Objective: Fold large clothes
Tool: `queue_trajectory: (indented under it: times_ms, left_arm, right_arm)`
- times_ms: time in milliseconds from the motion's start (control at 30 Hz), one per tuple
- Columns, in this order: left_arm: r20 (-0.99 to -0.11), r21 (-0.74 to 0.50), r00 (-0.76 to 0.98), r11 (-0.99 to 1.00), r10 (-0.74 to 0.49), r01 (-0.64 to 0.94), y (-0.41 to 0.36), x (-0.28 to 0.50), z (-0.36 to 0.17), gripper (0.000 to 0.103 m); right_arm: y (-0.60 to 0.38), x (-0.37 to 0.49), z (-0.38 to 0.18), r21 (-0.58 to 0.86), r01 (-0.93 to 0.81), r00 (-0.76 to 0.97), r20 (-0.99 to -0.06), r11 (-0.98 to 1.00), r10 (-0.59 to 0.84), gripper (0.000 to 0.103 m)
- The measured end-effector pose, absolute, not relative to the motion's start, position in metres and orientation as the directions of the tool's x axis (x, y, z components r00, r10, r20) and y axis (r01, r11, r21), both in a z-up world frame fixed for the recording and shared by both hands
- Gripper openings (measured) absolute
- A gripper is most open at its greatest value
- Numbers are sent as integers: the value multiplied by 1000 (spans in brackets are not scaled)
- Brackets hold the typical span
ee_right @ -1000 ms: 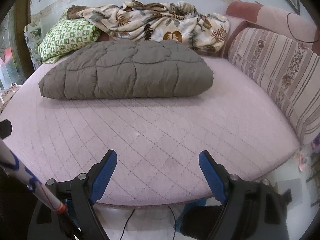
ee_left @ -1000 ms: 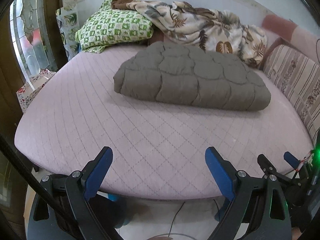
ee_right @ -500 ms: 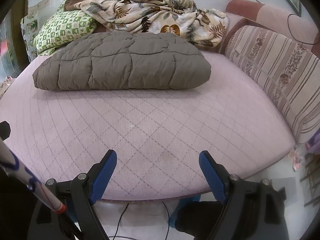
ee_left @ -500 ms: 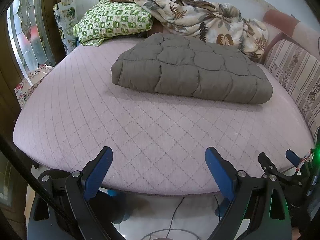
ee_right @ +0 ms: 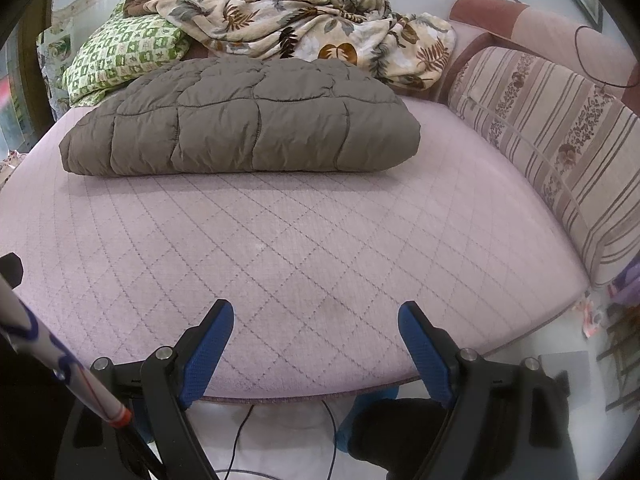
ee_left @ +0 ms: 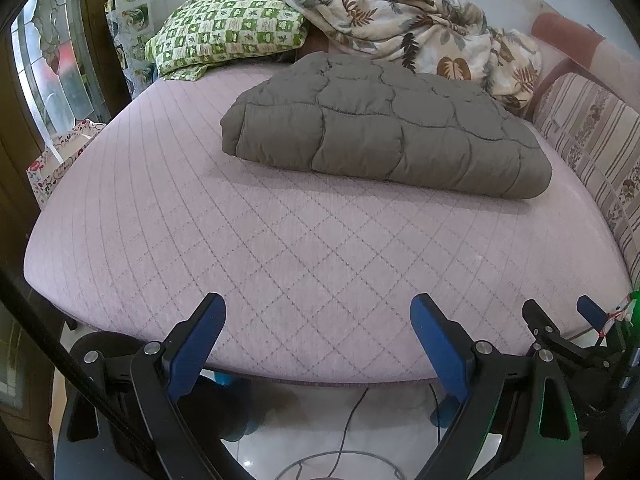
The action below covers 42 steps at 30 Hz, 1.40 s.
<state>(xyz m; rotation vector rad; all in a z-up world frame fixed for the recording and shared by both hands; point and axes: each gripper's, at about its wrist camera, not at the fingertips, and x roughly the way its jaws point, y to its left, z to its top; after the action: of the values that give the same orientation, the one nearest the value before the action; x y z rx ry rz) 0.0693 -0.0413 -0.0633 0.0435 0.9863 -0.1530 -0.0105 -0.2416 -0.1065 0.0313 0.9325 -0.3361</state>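
A folded grey-brown quilted garment [ee_left: 384, 128] lies on the pink quilted mattress [ee_left: 280, 248], toward the back; it also shows in the right wrist view [ee_right: 248, 128]. My left gripper [ee_left: 318, 312] is open and empty, held over the mattress's front edge, well short of the garment. My right gripper [ee_right: 316, 316] is open and empty too, also at the front edge of the mattress [ee_right: 320, 248]. In the left wrist view the right gripper's black frame [ee_left: 560, 332] shows at the lower right.
A green checked pillow [ee_left: 228, 36] and a crumpled leaf-print blanket [ee_left: 404, 28] lie at the back. A striped cushion [ee_right: 560, 144] lines the right side. A printed bag [ee_left: 56, 160] stands left of the bed. Cables [ee_right: 240, 440] lie on the white floor below.
Both grippers have risen and tilted a little toward the bed, so the mattress and folded garment sit lower and nearer in both views. The jaws stayed open.
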Motion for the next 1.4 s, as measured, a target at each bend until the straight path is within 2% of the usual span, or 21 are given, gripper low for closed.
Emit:
queue_trajectory:
  times_ms: [1400]
  left_arm:
    - [-875, -14, 475, 987, -91, 162, -45, 75, -90, 93]
  right_arm:
    - [-243, -6, -115, -126, 299, 528, -804, 946, -274, 88]
